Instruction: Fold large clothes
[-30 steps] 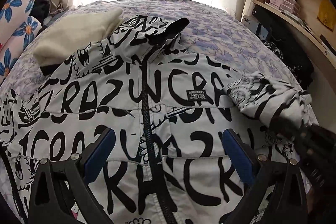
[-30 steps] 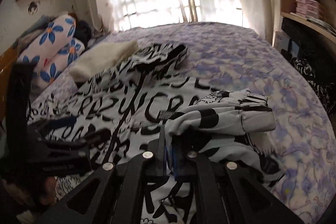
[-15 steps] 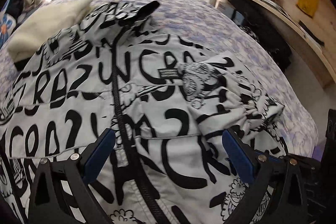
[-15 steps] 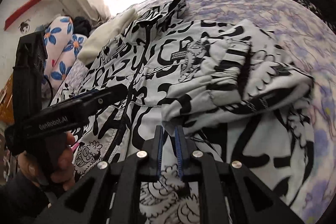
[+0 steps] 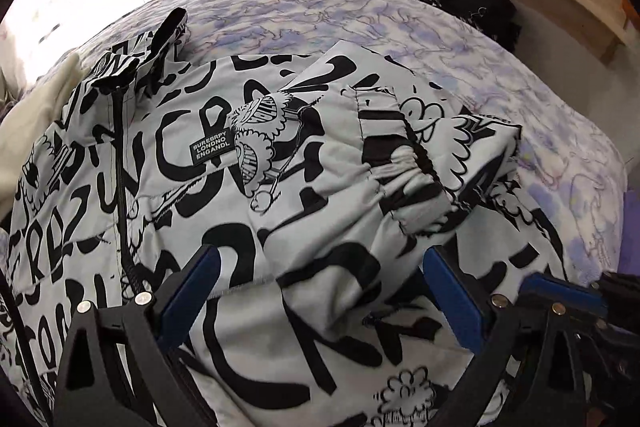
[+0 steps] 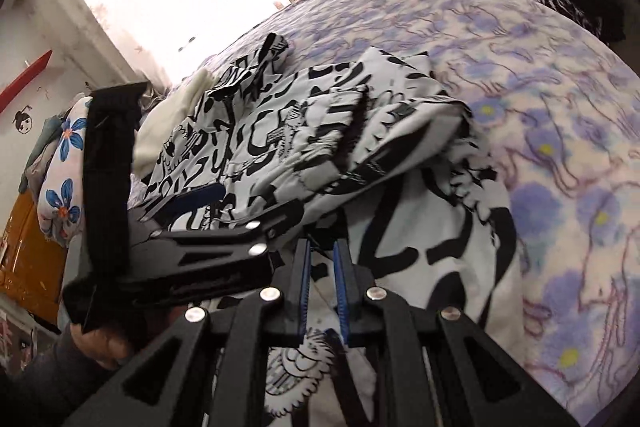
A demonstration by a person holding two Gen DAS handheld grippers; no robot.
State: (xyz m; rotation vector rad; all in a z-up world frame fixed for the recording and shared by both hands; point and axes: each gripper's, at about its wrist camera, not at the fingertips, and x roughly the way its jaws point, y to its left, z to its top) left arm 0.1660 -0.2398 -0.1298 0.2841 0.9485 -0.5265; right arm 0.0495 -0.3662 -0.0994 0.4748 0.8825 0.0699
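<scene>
The jacket (image 5: 224, 187), smooth white fabric printed with bold black lettering and cartoons, lies front-up on the lilac floral bed (image 5: 460, 39), zipper running lengthwise toward its collar at the window end. One elastic-cuffed sleeve (image 5: 400, 163) is folded across the chest. The left gripper (image 5: 320, 291) has its jaws spread wide above the cloth; the right gripper (image 6: 322, 271) has its jaws nearly together, a narrow gap showing, nothing pinched.
</scene>
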